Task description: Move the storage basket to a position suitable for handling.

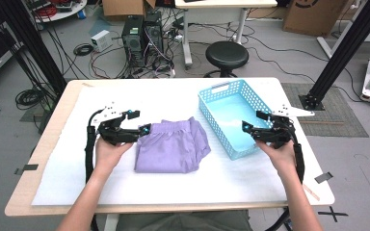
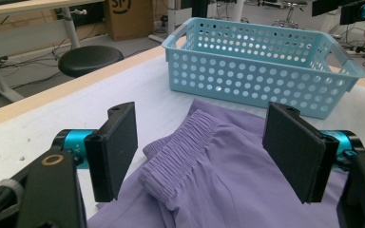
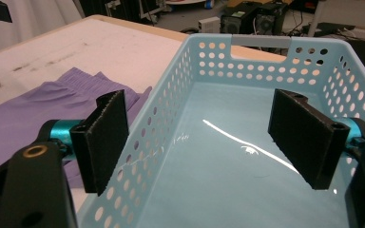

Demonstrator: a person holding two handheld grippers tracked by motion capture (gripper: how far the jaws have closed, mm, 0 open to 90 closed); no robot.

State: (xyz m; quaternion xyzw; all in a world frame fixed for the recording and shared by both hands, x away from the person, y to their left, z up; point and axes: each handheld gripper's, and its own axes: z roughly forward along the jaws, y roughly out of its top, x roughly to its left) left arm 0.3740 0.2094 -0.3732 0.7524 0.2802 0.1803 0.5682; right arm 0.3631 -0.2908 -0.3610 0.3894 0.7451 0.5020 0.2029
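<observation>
Folded purple shorts lie flat near the middle of the white-covered counter, elastic waistband toward 12 o'clock. A light blue perforated basket sits just beside them at their 2 o'clock, its near long wall close to the cloth's right edge; whether the two touch cannot be told. The basket holds nothing. The left gripper hovers at the shorts' 9 o'clock edge, jaws spread wide and holding nothing; in the left gripper view the waistband lies between and below the two black pads, with no pad pressing on it, and the basket's perforated side stands beyond at 12 o'clock. The right gripper hangs at the basket's 4 o'clock corner, jaws likewise wide apart and empty; in the right gripper view one pad sits outside the basket's wall and the other over its glossy floor, so that wall stands between the right gripper and the shorts. Off the counter at 12 o'clock: a black round stool, computer towers amid tangled cables, cardboard boxes. Black frame posts rise at 2 o'clock.
</observation>
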